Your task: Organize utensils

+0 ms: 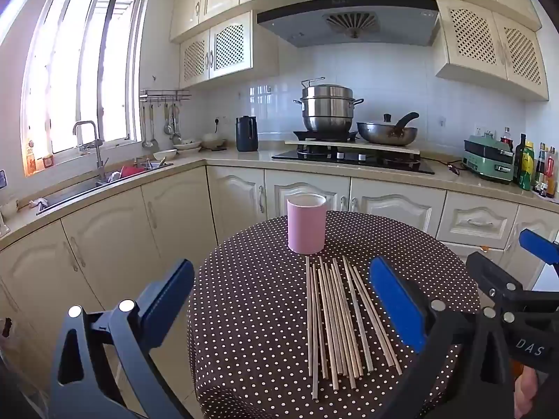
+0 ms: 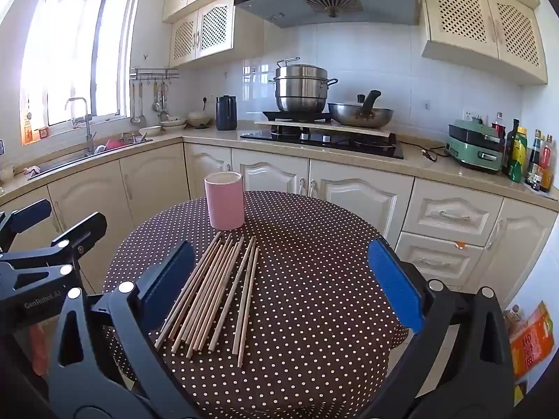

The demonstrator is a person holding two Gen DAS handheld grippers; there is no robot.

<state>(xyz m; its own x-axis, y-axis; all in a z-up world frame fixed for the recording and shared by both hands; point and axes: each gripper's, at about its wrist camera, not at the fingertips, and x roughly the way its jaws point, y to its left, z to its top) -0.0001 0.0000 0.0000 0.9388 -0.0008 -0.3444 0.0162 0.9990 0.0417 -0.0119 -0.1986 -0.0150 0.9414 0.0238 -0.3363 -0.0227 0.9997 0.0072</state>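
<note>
Several wooden chopsticks point(image 1: 335, 321) point(image 2: 213, 296) lie side by side in a loose row on a round table with a brown polka-dot cloth point(image 1: 251, 279) point(image 2: 314, 237). Just behind them stands an upright pink cylindrical holder point(image 1: 306, 225) point(image 2: 224, 200), and what it contains is hidden. My left gripper point(image 1: 281, 263) hovers open over the near side of the table, the chopsticks between and ahead of its blue pads. My right gripper point(image 2: 281, 246) is open too, with the chopsticks by its left pad. Each gripper shows at the other's view edge point(image 1: 499, 244) point(image 2: 73, 211). Neither touches anything.
Cream kitchen cabinets and a counter wrap around behind the table. On the counter are a stove with a steel pot point(image 1: 326, 108) and a wok point(image 1: 387, 132), a sink point(image 1: 87, 188) at left, a green appliance point(image 1: 487, 160) and bottles at right. An orange packet point(image 2: 531, 338) lies on the floor.
</note>
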